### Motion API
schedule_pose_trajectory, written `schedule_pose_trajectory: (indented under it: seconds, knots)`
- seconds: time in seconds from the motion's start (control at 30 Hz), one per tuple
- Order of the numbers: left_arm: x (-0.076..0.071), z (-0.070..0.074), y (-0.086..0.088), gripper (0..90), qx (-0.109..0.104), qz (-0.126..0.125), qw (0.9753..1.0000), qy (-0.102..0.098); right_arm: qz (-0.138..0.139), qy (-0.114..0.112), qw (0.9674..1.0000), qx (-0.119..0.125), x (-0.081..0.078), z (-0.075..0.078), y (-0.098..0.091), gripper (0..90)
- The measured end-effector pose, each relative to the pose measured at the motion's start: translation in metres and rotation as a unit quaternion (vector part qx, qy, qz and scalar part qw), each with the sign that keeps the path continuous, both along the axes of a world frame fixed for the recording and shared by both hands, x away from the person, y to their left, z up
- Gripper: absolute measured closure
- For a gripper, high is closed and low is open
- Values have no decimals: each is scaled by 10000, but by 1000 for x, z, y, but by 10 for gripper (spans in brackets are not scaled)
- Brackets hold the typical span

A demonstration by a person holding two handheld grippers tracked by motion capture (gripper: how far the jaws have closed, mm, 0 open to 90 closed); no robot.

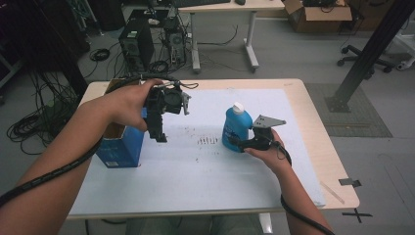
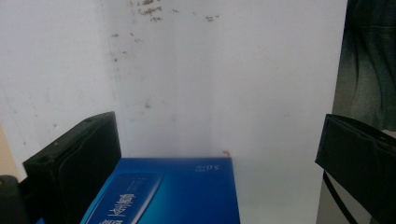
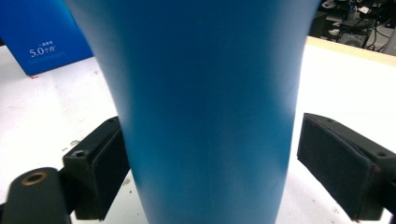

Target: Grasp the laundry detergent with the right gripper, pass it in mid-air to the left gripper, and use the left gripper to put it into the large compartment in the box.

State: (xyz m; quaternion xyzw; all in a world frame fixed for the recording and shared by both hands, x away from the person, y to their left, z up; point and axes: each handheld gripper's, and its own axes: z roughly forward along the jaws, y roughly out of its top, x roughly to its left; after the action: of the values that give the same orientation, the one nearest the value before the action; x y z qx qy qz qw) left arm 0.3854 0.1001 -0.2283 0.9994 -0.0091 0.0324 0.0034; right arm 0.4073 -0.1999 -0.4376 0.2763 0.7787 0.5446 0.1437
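Closing my right gripper [image 3: 208, 163] around the blue bottle [image 3: 205, 93], left pad touching, right pad seemingly just short; lifting remains.

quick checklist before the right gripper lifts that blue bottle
1. Blue bottle upright on the white mat: ok.
2. Bottle between the right gripper fingers: ok.
3. Both pads pressing: not ok; the left finger touches, the right one stands apart.
4. White cap on: ok.
5. Left gripper clear of the bottle, above the blue box: ok.
6. Box open on top: ok.
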Motion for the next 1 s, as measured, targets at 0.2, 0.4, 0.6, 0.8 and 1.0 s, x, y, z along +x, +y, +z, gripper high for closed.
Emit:
schedule_pose_trajectory:
  seconds: [0.2, 0.4, 0.6, 0.8, 1.0]
  knots:
    - [-1, 0, -1, 2, -5, 1, 10000, -1, -27, -37, 10000, 25, -1, 0, 1, 145]
    - [-1, 0, -1, 2, -7, 1, 10000, -7, -126, -65, 9999, 54, -2, -1, 0, 168]
    - [-1, 1, -2, 2, -7, 6, 10000, -14, -126, -113, 9998, 96, -3, -2, 1, 198]
    - [-2, 1, -3, 2, -24, -4, 10000, -21, -114, -194, 9997, 80, -3, -2, 4, 265]
    - [-2, 1, -2, 2, -19, -3, 10000, -20, -72, -252, 9996, 54, -4, -3, 6, 355]
